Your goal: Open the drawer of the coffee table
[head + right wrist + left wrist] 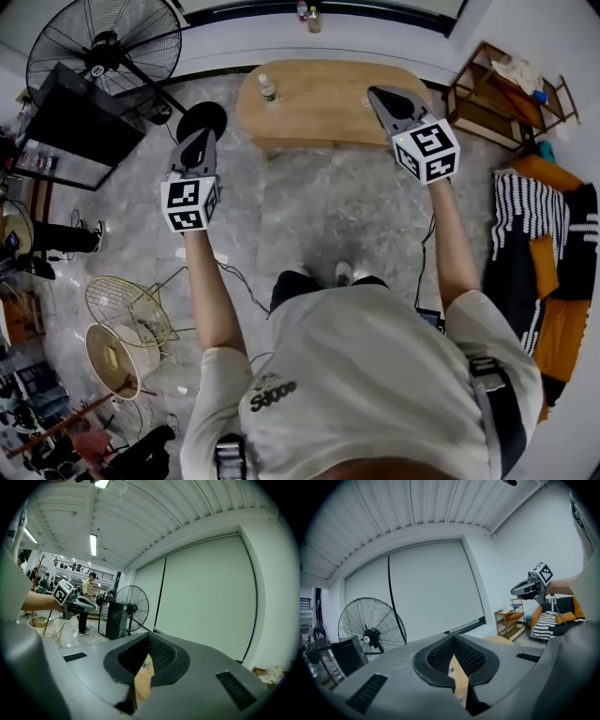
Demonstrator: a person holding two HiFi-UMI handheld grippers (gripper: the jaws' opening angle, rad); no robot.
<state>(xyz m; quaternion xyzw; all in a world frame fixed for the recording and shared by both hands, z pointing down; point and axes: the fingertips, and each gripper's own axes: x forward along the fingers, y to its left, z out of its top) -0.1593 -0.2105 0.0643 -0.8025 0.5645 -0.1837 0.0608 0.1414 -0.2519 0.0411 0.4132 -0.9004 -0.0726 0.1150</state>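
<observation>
The coffee table [328, 101] is a light wooden oval at the far side of the grey floor, with a small bottle [267, 88] on its left part. Its drawer does not show from above. My left gripper [201, 141] is held over the floor, short of the table's left end, shut and empty. My right gripper [378, 93] reaches over the table's right part, also shut and empty. In the left gripper view the meshed jaws [455, 662] meet, and a sliver of the table [461, 679] shows below them. The right gripper view shows its jaws [142, 666] together over the table [141, 687].
A big standing fan [105, 42] and a black box [70, 127] stand at the left. A wooden shelf [497, 94] is at the back right, with a sofa with orange and striped cushions [539, 253] below it. Wire baskets [131, 309] and cables lie on the floor near my feet.
</observation>
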